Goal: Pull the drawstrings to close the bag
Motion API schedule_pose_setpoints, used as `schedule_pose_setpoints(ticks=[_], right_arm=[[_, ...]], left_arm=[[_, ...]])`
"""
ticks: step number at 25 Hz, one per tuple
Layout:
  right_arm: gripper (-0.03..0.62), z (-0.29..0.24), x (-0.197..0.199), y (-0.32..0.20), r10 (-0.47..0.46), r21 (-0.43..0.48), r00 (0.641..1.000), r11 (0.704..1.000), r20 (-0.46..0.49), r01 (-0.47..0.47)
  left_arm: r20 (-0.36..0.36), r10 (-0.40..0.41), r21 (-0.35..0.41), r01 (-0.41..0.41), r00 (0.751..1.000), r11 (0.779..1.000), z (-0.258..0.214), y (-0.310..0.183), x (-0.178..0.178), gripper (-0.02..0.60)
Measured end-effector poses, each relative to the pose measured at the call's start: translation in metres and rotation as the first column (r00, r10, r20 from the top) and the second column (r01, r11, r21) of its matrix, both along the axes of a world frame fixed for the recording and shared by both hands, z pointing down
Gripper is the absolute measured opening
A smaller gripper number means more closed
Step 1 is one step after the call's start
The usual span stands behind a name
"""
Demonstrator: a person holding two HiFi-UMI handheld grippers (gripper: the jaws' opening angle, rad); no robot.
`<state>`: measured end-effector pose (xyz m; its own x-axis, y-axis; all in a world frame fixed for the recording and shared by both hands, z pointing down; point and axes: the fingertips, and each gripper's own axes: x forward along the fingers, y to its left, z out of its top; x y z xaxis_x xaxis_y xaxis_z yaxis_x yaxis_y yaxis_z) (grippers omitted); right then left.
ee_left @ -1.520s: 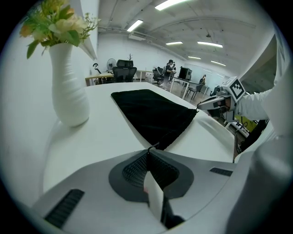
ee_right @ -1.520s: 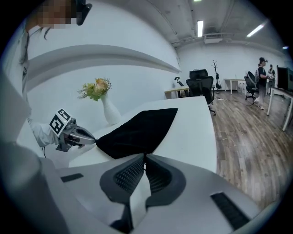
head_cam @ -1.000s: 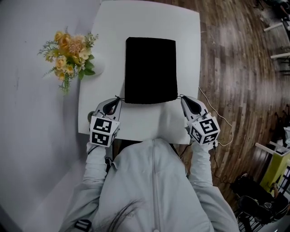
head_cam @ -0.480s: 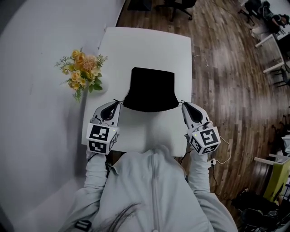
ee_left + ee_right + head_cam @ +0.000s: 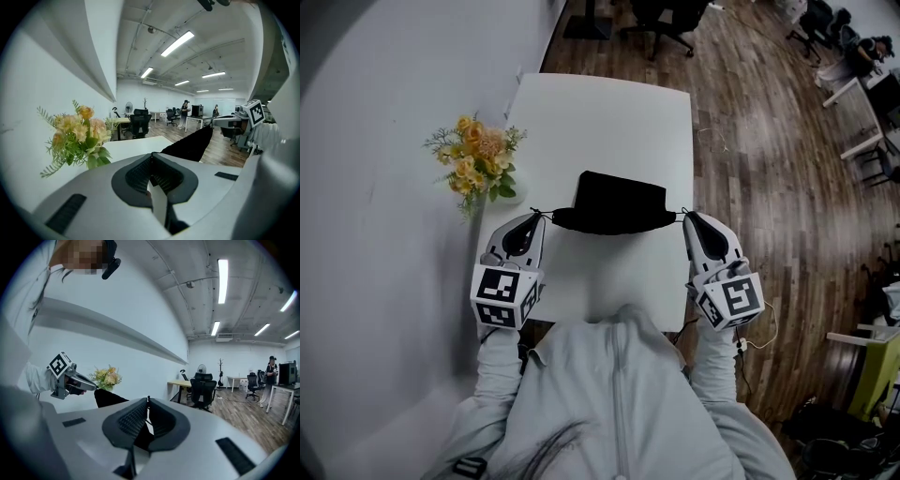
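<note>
The black drawstring bag [image 5: 617, 202] hangs bunched up between my two grippers over the white table [image 5: 609, 112]. Its near edge is gathered into a curve. A thin drawstring runs taut from each side of the bag into a gripper. My left gripper [image 5: 546, 217] is shut on the left drawstring [image 5: 551, 214]. My right gripper [image 5: 684, 215] is shut on the right drawstring [image 5: 678, 213]. In the left gripper view the bag [image 5: 190, 145] rises just beyond the closed jaws. In the right gripper view the bag [image 5: 110, 398] lies between the jaws and the left gripper [image 5: 70, 378].
A bunch of yellow flowers [image 5: 480, 159] stands at the table's left edge against the white wall. Wooden floor lies right of the table, with a cable [image 5: 764, 319] on it. Office chairs [image 5: 661, 14] and desks stand farther back.
The flat bag has been drawn up into a short, bunched shape and its near edge has gathered. Both grippers have spread a little outward with the strings taut.
</note>
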<state>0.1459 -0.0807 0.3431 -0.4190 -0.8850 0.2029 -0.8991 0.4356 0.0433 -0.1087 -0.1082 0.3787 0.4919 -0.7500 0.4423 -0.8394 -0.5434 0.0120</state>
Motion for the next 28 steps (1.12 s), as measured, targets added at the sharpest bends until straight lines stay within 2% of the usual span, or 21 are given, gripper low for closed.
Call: schedule_pose_setpoints(ticks=[7,14,18,23,28], right_arm=[[0.029,-0.003,0.01,0.005,0.042,0.004,0.997,0.999,-0.06,-0.042],[0.029,0.011,0.032,0.014,0.123,-0.036,0.986,0.991,-0.115,-0.128],[0.029,0.018,0.042,0.02,0.154,-0.051,0.977,0.985,-0.145,-0.163],[0.029,0.023,0.052,0.023,0.19,-0.059,0.964,0.977,-0.188,-0.204],[0.028,0.027,0.059,0.024,0.214,-0.064,0.953,0.971,-0.213,-0.232]], left_arm=[[-0.006,-0.046,-0.004,0.046,0.999,0.999,0.001,0.003,-0.013,0.028],[-0.024,-0.114,-0.038,0.114,0.993,0.993,0.011,0.005,-0.032,0.028],[0.004,-0.127,-0.046,0.127,0.992,0.991,0.018,0.007,-0.036,0.028],[0.074,-0.14,-0.04,0.144,0.987,0.989,0.025,0.008,-0.044,0.026],[0.093,-0.146,-0.048,0.151,0.985,0.987,0.031,0.008,-0.052,0.025]])
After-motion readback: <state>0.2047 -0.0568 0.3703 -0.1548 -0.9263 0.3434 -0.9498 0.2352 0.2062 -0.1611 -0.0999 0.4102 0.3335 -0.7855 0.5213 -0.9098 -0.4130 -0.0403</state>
